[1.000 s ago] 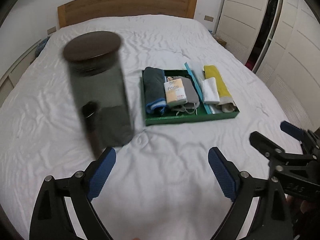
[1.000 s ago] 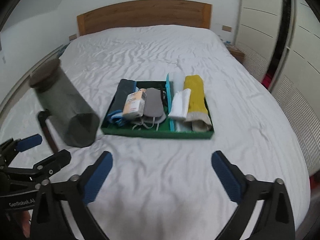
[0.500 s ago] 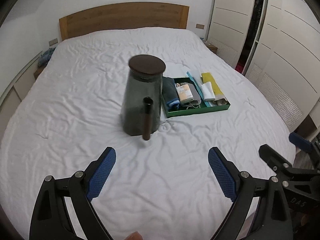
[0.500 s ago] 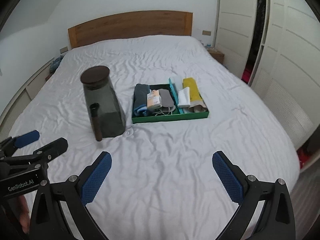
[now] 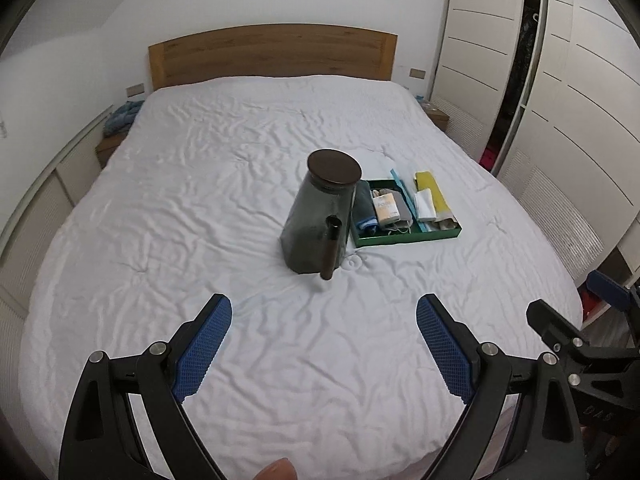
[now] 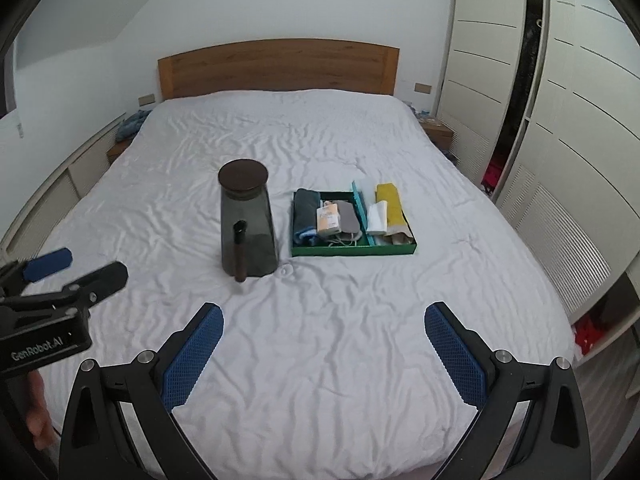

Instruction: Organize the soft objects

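White bed (image 6: 320,340): green tray (image 6: 352,250) of folded soft items at centre, dark jar (image 6: 248,224) just beside it. Left tool (image 5: 324,344) and right tool (image 6: 324,348) released, empty.

The right claw (image 6: 324,344) gapes wide over the white bed (image 6: 360,352), holding nothing. Farther up stands a dark jar (image 6: 248,224) with a brown lid, just left of a green tray (image 6: 352,249) packed with folded soft items. The left claw (image 6: 76,268) shows at the left edge.
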Motion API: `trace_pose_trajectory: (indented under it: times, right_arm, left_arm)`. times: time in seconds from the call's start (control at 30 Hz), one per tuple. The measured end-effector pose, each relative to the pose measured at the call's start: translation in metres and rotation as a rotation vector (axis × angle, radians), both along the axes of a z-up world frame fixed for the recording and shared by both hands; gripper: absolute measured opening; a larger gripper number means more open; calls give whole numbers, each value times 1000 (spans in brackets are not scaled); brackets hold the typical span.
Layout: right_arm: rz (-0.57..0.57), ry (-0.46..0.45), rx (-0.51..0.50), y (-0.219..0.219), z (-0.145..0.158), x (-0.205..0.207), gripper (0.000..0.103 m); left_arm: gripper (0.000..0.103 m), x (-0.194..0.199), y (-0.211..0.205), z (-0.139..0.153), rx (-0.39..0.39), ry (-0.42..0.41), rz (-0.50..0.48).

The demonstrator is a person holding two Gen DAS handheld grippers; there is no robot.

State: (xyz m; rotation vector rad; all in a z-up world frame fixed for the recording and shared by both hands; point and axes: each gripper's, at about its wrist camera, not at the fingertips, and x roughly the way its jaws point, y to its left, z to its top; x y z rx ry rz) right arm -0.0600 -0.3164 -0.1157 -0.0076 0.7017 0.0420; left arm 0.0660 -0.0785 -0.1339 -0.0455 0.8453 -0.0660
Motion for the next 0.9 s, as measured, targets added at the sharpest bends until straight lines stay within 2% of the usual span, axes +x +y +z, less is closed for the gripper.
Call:
trace_pose_trajectory:
  times: [0.13, 0.47, 0.7, 0.9]
  right_arm:
    - [34, 15, 0, -3, 17, -19, 103]
    - [91, 38, -43, -16, 68, -62, 103]
    - [104, 44, -91, -14, 103, -82, 103]
    - [108, 23, -96, -13, 117, -93, 103]
  left_arm:
    - [93, -21, 0, 17, 26, -2, 29]
    - [93, -67, 1, 50, 17, 19, 86]
    - [93, -81, -4, 71, -12, 12, 92]
    - [93, -91, -6, 83, -17, -11, 93]
